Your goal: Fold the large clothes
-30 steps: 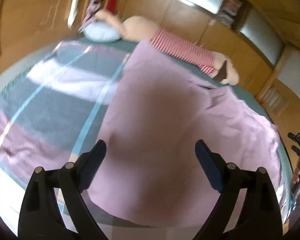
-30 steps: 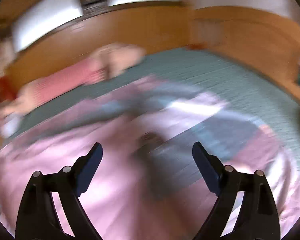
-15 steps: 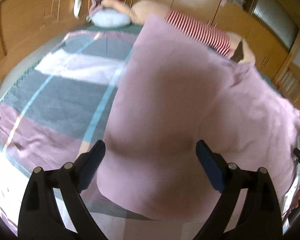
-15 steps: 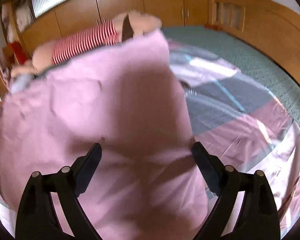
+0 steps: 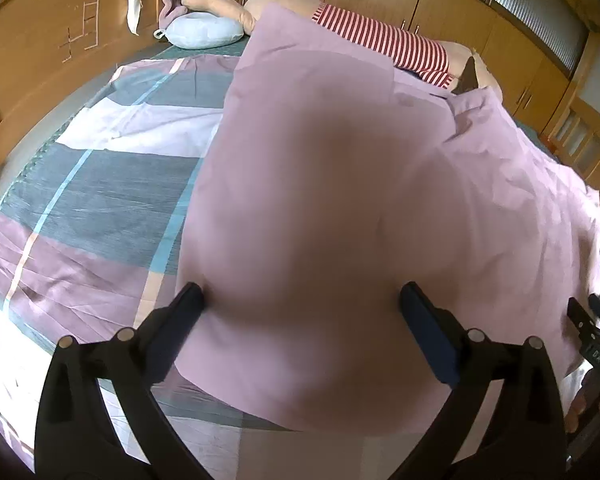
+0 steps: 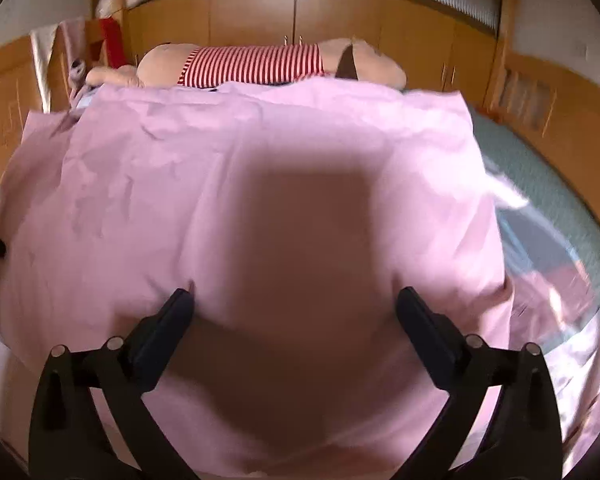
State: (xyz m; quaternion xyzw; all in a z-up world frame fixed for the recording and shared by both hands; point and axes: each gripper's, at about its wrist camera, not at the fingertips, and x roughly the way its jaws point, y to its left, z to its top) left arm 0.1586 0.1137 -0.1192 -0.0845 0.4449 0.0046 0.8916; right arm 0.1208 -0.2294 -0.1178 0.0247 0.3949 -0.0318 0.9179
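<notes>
on the bed (image 5: 100,200), pink cloth (image 5: 340,200) lies spread over the plaid sheet (image 5: 80,140), filling both views. left gripper (image 5: 302,300) and right gripper (image 6: 294,304): jaws just widened, spread apart, cloth bulging between them, pads not pressing it. left view alone shows the pale blue pillow (image 5: 204,30) and the other tool at the right edge. striped plush toy (image 6: 252,64) lies behind; right view alone shows it end to end.
</notes>
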